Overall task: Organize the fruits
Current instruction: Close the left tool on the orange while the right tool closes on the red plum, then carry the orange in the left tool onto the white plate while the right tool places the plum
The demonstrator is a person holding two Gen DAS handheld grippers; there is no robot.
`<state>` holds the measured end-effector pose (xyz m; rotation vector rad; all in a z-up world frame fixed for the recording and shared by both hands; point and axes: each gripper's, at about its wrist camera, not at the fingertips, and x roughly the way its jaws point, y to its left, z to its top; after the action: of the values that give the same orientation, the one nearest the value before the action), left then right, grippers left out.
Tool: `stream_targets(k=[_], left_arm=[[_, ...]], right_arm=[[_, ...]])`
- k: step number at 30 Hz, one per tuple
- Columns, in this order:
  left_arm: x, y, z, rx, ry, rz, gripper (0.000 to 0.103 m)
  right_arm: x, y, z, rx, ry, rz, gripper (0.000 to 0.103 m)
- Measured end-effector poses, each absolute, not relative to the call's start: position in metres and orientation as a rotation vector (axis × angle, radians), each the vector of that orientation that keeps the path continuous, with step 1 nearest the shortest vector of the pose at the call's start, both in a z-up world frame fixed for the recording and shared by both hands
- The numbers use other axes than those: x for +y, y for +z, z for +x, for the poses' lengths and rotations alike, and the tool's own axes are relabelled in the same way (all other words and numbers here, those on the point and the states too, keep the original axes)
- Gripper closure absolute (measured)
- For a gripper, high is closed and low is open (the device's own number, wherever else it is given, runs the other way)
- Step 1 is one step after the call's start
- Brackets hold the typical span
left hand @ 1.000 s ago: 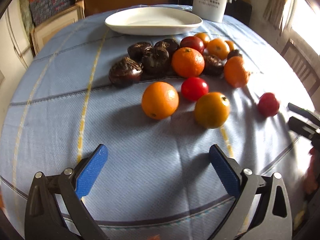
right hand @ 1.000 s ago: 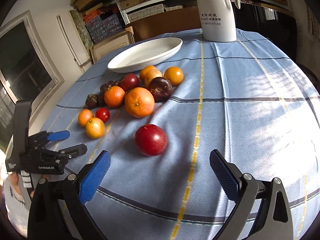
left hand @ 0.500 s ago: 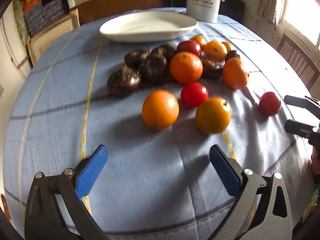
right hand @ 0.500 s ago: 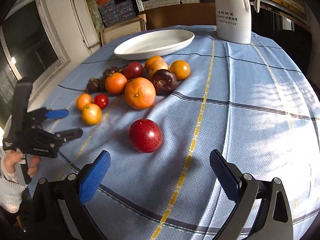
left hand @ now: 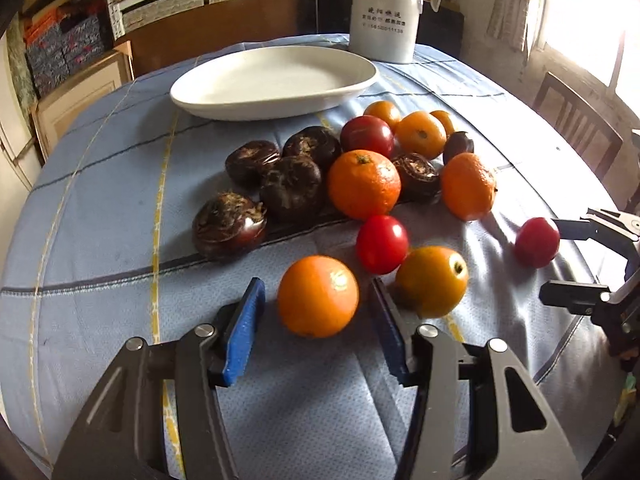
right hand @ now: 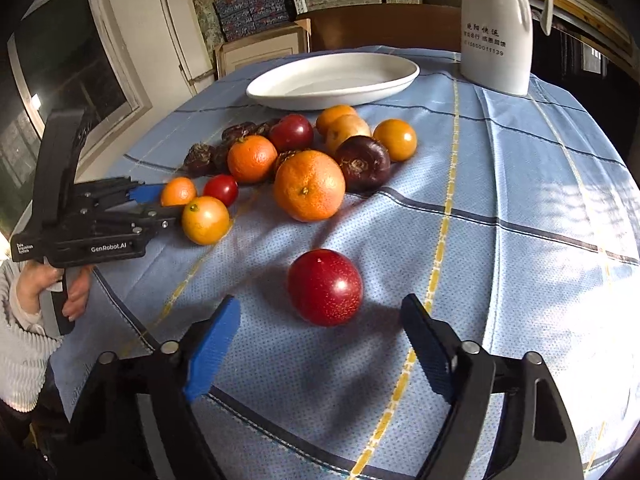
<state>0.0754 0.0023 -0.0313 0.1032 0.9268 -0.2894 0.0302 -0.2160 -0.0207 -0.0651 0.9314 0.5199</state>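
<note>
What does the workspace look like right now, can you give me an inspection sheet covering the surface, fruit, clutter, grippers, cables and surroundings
Surface: round table under a blue checked tablecloth, wrinkled near the front.
Job's things: white plate, nothing on it; oranges, red fruits and dark brown fruits clustered in front of it; one orange and one red fruit lie apart, nearer the grippers.
Clutter: white jug behind the plate.
Grippers: left gripper open, fingers either side of the orange, gaps visible; right gripper open, just short of the red fruit.
Cables: nothing seen.
Surroundings: shelves with boxes, a wooden chair, bright window.
</note>
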Motion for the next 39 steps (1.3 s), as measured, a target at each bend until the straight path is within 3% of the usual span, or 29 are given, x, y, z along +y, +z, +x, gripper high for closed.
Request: stream_targets(k=[3, 5, 7, 10, 20, 29, 39], left_arm=[[-0.003, -0.031, 0.073, 0.924, -0.295, 0.111, 0.055], [-0.002, -0.031, 0.072, 0.923, -0.29, 0.109, 0.061], [0.002, -0.031, 0.071, 0.923, -0.285, 0.093, 0.067], [0.007, -0.03, 0.071, 0.924, -0.293, 0.059, 0.067], [0.018, 0.006, 0.073, 0.839, -0.288, 0.008, 0.068], [0.021, 0.051, 0.162, 0.773, -0.217, -0.062, 0.068], [0.031, 0.019, 0.245, 0.846, -0.178, -0.082, 0.065]], right_arm=[[-0.211, -0.019, 0.031, 0.922, 0.515, -0.084, 0.028], [-0.208, -0.02, 0.034, 0.934, 0.51, -0.09, 0.043], [-0.208, -0.021, 0.037, 0.939, 0.508, -0.085, 0.049], [-0.212, -0.02, 0.043, 0.943, 0.509, -0.054, 0.064], [-0.221, 0.006, 0.047, 0.858, 0.552, 0.036, 0.065], [-0.195, 0.061, 0.141, 0.733, 0.542, 0.146, 0.065], [-0.157, 0.019, 0.237, 0.851, 0.49, 0.101, 0.063]])
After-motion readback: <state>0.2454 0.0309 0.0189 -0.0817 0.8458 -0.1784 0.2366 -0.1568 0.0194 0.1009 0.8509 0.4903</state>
